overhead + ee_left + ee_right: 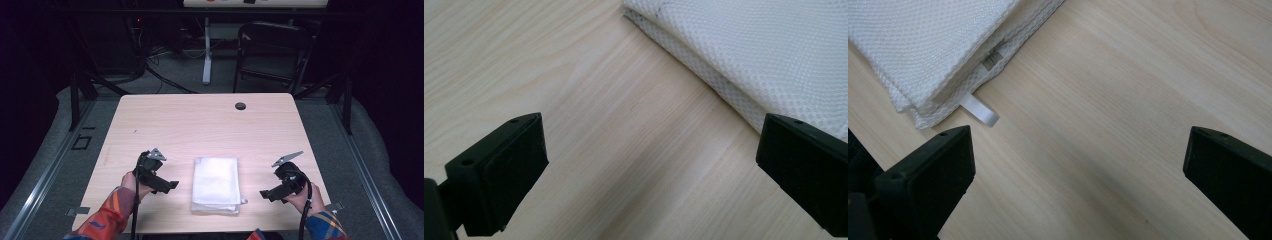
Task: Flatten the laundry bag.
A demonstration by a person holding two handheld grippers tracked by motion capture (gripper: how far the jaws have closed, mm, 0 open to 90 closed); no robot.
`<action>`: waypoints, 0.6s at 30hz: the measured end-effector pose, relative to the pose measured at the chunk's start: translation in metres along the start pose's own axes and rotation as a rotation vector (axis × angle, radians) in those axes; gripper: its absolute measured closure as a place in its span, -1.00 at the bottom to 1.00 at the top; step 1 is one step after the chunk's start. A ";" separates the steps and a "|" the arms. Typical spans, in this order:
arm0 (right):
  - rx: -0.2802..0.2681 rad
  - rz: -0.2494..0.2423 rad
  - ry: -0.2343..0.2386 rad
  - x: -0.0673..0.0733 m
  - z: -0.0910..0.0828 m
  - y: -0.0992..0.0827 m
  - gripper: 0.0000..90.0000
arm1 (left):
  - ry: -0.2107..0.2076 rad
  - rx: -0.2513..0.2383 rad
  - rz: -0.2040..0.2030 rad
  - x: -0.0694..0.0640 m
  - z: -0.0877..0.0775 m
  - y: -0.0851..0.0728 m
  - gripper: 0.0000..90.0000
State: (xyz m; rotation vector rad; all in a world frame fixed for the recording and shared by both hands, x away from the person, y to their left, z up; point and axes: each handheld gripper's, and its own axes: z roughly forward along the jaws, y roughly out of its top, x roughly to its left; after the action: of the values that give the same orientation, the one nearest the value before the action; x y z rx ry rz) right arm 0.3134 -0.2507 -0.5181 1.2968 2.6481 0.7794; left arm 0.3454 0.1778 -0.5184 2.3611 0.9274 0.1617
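Now my left gripper point(172, 184) and right gripper point(263, 194) rest low on the table point(200, 120), jaws spread wide and pointing inward at the folded white cloth point(216, 184) lying between them near my edge. Up close, my right gripper view catches its small hanging loop point(980, 110).

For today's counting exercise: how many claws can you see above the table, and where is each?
2. The left claw is held left of the folded white cloth; the right claw is held to its right. Both are open, neither touching the cloth.
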 end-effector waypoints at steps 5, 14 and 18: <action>0.007 0.000 -0.002 0.002 -0.002 -0.003 -1.00 | -0.024 -0.026 0.031 -0.010 0.001 0.007 -1.00; 0.020 0.003 0.023 0.001 0.003 0.002 -0.99 | -0.056 -0.034 0.105 -0.033 0.006 0.015 -1.00; 0.030 -0.001 0.030 0.000 0.003 0.000 -0.96 | -0.064 -0.034 0.131 -0.040 0.011 0.019 -1.00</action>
State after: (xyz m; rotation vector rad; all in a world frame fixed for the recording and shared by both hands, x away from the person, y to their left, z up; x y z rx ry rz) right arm 0.3137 -0.2494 -0.5207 1.3003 2.6940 0.7683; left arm 0.3296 0.1352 -0.5130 2.3818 0.7343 0.1513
